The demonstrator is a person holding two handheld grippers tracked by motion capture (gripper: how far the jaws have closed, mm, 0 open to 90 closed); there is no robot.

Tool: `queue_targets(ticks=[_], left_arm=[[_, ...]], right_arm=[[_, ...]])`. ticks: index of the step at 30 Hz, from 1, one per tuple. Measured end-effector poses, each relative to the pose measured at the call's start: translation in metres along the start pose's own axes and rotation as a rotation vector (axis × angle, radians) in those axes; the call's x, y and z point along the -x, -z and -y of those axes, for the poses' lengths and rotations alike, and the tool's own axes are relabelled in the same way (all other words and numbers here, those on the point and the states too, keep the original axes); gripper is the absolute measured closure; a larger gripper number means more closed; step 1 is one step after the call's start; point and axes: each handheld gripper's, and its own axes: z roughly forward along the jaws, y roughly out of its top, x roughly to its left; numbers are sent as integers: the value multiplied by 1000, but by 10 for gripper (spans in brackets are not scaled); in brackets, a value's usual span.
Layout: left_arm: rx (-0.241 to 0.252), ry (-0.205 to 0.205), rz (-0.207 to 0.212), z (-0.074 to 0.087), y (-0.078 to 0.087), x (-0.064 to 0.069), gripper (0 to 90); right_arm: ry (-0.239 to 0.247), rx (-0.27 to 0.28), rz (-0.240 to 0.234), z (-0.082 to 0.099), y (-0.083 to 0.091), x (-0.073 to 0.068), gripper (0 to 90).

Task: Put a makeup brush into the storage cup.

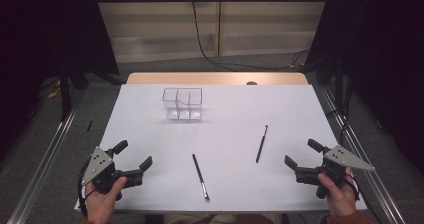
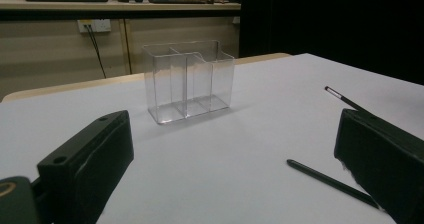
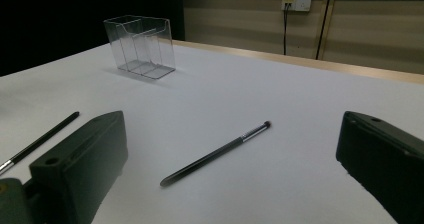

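Observation:
A clear plastic organiser [image 1: 182,104] with several compartments stands upright on the far middle of the white table [image 1: 225,109]. Two thin black brushes lie flat on the table: one near the front middle [image 1: 200,176], the other to its right [image 1: 261,144]. My left gripper [image 1: 134,154] hovers at the front left, open and empty, angled toward the organiser [image 2: 189,81]. My right gripper [image 1: 300,152] is at the front right, open and empty. Ahead between its jaws lies the right brush [image 3: 215,154], with the organiser [image 3: 140,46] far off to the left.
The table's wooden far edge [image 1: 215,78] borders a grey floor with a black cable [image 1: 210,54]. Metal rails [image 1: 45,159] run along both sides of the table. The person's hands hold the grippers at the near edge. Dark curtains hang at both sides.

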Motion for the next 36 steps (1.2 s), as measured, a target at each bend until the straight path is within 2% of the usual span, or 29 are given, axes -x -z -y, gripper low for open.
queue_targets(ticks=[7,10,12,15,19,20,23,26,28,29,30,33,36], left_arm=[[-11,-9,8,0,1,0,23],[-18,6,30,2,2,0,22],[-22,12,29,2,2,1,23],[-25,-1,20,1,3,2,23],[-29,-1,33,1,1,2,23],[-36,-16,47,2,1,4,22],[-46,-35,45,2,1,7,18],[-49,-61,70,2,2,11,14],[-53,-70,112,1,0,15,14],[-53,-70,112,1,0,15,15],[-66,-84,132,1,-2,16,16],[-70,-71,142,1,-4,18,14],[-99,-65,156,1,-9,19,17]], right_arm=[[-5,1,7,1,2,2,0],[-8,6,5,1,2,2,0],[-9,7,4,1,2,2,0],[-17,12,3,1,1,3,0],[-12,16,3,1,2,3,0],[-21,23,4,1,3,3,0],[-22,29,3,0,3,1,0],[-9,22,-3,0,2,0,0],[-3,24,-9,0,2,-2,0],[-3,24,-9,0,2,-2,0],[-7,26,-11,0,2,-2,0],[-9,24,-18,0,1,-1,0],[-7,25,-26,0,0,-1,0]])
